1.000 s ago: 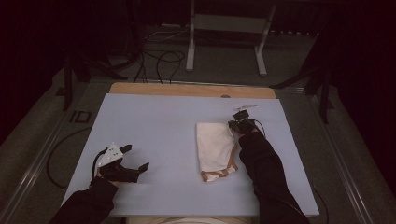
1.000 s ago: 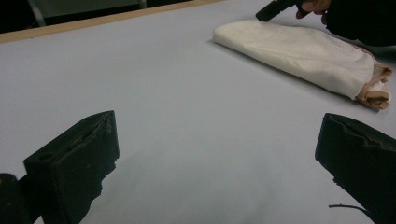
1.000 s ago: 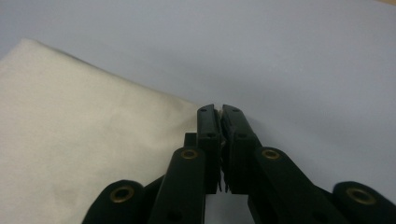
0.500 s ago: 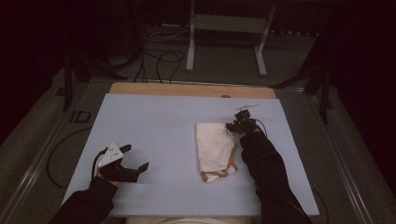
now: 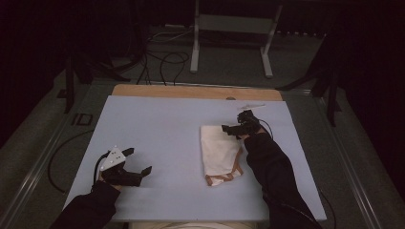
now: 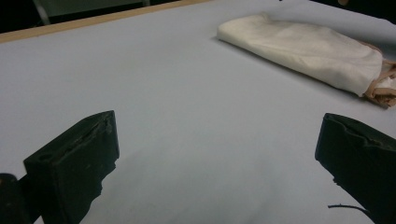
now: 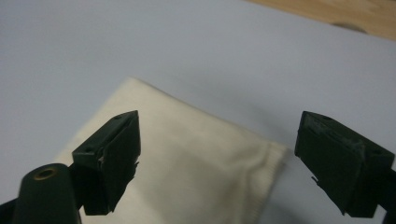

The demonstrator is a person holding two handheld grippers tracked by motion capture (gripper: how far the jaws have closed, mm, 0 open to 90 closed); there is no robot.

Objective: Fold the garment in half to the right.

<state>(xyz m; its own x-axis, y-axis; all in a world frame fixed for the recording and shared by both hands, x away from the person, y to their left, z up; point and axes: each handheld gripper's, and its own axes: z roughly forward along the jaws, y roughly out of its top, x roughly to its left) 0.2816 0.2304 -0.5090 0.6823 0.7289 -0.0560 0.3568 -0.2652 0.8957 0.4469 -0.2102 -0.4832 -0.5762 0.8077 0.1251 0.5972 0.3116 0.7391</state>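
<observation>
We see the folded cream cotton cloth with a tan-trimmed end (image 5: 219, 153) lying directly below and just ahead of our right gripper (image 5: 232, 129), which hangs over the cloth's far corner. The cloth's long axis runs away from us toward that gripper, with the tan trim at the near end, back along our right forearm. In the right gripper view the cloth's corner (image 7: 196, 168) sits between the two black jaws and beneath them, apart from both pads. Those jaws have just been opening and now stand wide, holding nothing; we judge the cloth has been let go and lies flat on the pale blue table mat (image 5: 157, 129).

Our left gripper (image 5: 138, 161) rests well apart, with the cloth far off to its right and ahead. Its jaws are spread too, empty over bare mat. So the right hand is much the nearer for any further fold or tug.
</observation>
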